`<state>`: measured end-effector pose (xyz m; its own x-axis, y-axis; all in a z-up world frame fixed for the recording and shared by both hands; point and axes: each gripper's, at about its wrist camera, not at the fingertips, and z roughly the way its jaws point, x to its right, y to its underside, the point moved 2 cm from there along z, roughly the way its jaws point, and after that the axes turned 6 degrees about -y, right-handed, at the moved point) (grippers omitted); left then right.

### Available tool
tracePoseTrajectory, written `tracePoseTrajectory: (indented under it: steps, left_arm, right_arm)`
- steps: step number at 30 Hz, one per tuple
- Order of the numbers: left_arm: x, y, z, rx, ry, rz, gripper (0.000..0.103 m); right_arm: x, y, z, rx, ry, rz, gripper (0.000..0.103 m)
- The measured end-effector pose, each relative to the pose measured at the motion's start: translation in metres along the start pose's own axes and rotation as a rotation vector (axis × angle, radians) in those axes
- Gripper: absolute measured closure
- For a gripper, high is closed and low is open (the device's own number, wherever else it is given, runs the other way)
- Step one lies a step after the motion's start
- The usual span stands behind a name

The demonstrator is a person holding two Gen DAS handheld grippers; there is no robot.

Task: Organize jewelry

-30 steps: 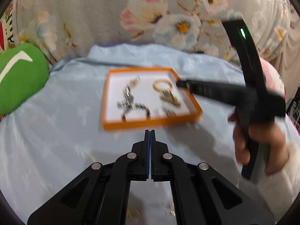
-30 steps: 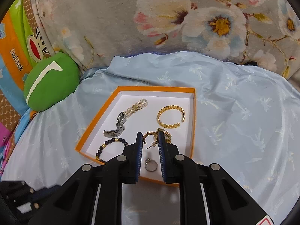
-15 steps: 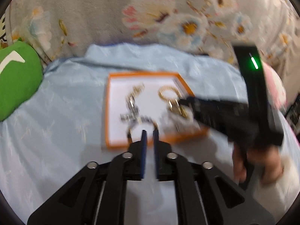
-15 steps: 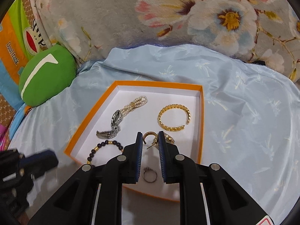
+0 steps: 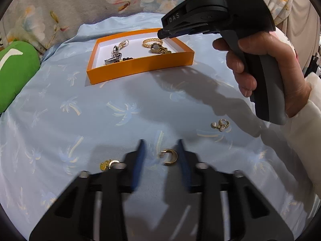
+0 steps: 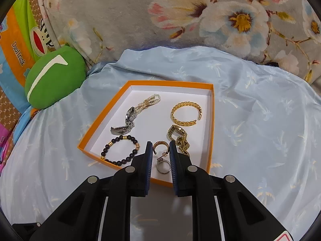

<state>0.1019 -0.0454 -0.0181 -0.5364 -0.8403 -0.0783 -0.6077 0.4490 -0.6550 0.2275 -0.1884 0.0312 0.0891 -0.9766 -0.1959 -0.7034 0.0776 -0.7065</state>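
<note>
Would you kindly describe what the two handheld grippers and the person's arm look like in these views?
Both grippers are matte black with silver rivets and blue ribbed pads on the fingers. The left gripper is blurred. The right gripper, seen from the side in the left view, has a grey pistol handle and embossed "DAS" lettering. The bare hand holding it wears a white sleeve. No cables show.

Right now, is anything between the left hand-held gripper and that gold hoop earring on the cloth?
Nothing visible. The left hand-held gripper is open, the gold hoop earring lying on bare blue cloth between its fingers.
</note>
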Motion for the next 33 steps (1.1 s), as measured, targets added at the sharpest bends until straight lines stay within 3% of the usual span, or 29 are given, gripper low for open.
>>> tracePoseTrajectory:
  steps: [11,16,21,25,28,29,32,33]
  left_arm:
    - [0.0,-0.006,-0.013,0.042,0.025,-0.031,0.086]
    - [-0.027,-0.061,-0.011,0.13,-0.023,-0.064,0.086]
    - [-0.066,-0.133,0.02,0.194,-0.084,-0.126,0.086]
    - [-0.091,-0.178,0.06,0.191,-0.113,-0.18,0.086]
    - [-0.101,-0.191,0.091,0.15,-0.1,-0.216,0.086]
    - [-0.104,-0.194,0.101,0.139,-0.091,-0.234,0.083]
    - [-0.113,-0.193,0.109,0.135,-0.08,-0.299,0.051]
    - [-0.116,-0.192,0.105,0.152,-0.074,-0.318,0.049]
  right_arm:
    - [-0.003,-0.004,0.002,0.005,-0.004,-0.004,0.087]
    - [-0.006,-0.018,0.013,0.009,0.007,-0.023,0.087]
    - [-0.004,-0.035,0.034,0.001,0.018,-0.028,0.087]
    - [0.001,-0.046,0.055,-0.017,0.017,-0.019,0.087]
    - [0.003,-0.046,0.071,-0.047,0.01,-0.022,0.087]
    - [0.004,-0.045,0.073,-0.048,0.005,-0.018,0.087]
    - [0.01,-0.043,0.068,-0.023,-0.006,0.003,0.084]
    - [0.012,-0.043,0.062,-0.009,-0.009,0.014,0.084]
